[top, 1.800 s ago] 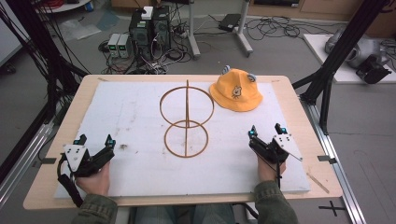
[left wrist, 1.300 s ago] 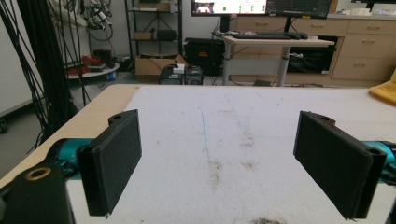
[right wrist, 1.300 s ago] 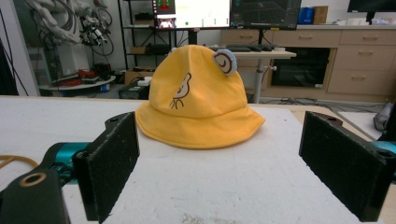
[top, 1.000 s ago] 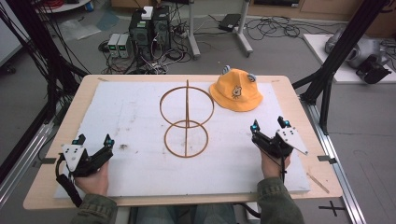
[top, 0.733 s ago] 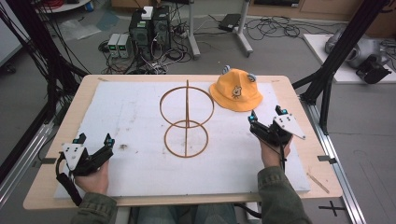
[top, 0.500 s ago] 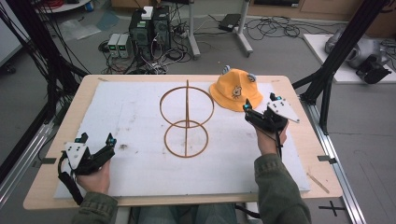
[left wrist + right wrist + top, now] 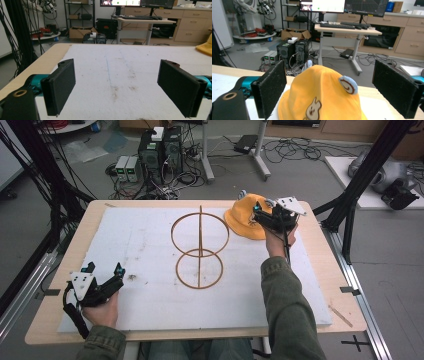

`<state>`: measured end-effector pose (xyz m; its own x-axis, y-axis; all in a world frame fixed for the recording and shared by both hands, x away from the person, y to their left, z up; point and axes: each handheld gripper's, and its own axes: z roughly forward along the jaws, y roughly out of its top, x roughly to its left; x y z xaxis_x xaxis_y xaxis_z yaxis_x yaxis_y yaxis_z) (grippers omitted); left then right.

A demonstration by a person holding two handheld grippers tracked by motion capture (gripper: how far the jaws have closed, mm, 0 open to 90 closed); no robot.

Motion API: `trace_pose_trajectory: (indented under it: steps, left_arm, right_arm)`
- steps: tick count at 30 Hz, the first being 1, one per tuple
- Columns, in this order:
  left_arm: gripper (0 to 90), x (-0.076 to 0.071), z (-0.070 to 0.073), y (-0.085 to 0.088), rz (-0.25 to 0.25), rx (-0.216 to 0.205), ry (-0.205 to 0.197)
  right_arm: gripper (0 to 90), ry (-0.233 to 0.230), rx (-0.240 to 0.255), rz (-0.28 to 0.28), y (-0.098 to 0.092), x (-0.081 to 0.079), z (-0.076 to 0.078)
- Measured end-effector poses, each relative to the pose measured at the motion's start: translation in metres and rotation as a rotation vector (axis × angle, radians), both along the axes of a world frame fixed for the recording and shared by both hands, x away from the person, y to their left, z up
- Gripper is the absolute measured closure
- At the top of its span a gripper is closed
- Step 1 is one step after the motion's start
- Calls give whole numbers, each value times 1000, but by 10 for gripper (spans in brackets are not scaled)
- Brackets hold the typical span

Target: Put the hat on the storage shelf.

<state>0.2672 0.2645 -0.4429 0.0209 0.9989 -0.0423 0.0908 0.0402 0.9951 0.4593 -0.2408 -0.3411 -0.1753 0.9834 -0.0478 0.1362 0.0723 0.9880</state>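
1. Holding my right gripper (image 7: 264, 213) at the near-right edge of the yellow hat (image 7: 244, 218), I have its jaws spread wide, grasping nothing.
2. In the right gripper view the hat (image 7: 322, 97) sits between and just ahead of my two black pads (image 7: 272, 88); the pads flank its crown and I cannot tell whether either one touches the fabric.
3. The hat has a small pale blue ear (image 7: 348, 85) on its right side and a little brown animal face (image 7: 313, 110) printed on the front.
4. The hat lies on the white foam sheet (image 7: 140, 235) at the far right part of the wooden table (image 7: 320, 255), just to the right of the wooden ring stand (image 7: 199, 247).
5. That stand is two hoops joined by one upright rod: the larger hoop is nearer the hat, the smaller one on the side away from it, toward me.
6. My left gripper (image 7: 103, 271) rests well apart from the hat, at the near-left corner of the foam, in my left hand (image 7: 100, 312).
7. Its jaws are also released: the left gripper view shows the two pads (image 7: 60, 87) far apart with bare, stained foam (image 7: 117, 72) between them and a sliver of the hat (image 7: 205, 46) at the far right.
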Motion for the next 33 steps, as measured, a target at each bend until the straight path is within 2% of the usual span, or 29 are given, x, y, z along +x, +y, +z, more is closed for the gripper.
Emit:
trace_pose_trajectory:
  steps: [3,4,5,10,11,12,15,19,20,21,22,23,24,25,27,29,33]
  left_arm:
    - [153,0,-1,2,3,-1,4]
    - [153,0,-1,2,3,-1,4]
    - [153,0,-1,2,6,-9,5]
    - [153,-1,-1,3,0,-5,7]
    - [153,-2,-1,3,-1,-4,7]
    - [153,-2,-1,3,-4,-3,7]
    - [154,-3,-1,3,-5,-7,5]
    - [154,-2,-2,3,-6,-8,9]
    - [153,-1,-2,3,-7,-7,9]
    - [153,-1,-2,3,-7,-7,9]
    - [154,-2,-1,3,-10,-9,7]
    - [154,-2,-1,2,-14,-10,6]
    - [154,-2,-1,2,-14,-10,6]
    - [155,-2,-1,2,-24,-14,4]
    - [155,-2,-1,1,-25,-14,7]
    - [155,-1,-2,1,-26,-19,7]
    - [155,-2,-1,2,-23,-20,3]
  right_arm:
    - [120,21,27,4,3,18,-6]
    - [120,21,27,4,3,18,-6]
    - [121,50,25,4,6,29,-13]
    - [148,141,-65,-4,16,51,-44]
    - [148,141,-65,-4,16,51,-44]
    - [162,164,-79,-4,19,57,-55]
    - [222,187,-75,-3,20,63,-65]
    - [447,245,-9,-13,17,66,-71]
    - [500,255,-7,-8,16,67,-72]
    - [500,255,-7,-8,16,67,-72]
    - [604,269,-21,-19,16,68,-74]
    - [647,271,-21,-34,16,68,-74]
    - [647,271,-21,-34,16,68,-74]
    - [851,282,0,-56,16,67,-73]
    - [871,279,-3,-65,17,66,-73]
    - [882,272,-50,-92,21,64,-72]
    - [884,261,-35,-104,21,63,-70]
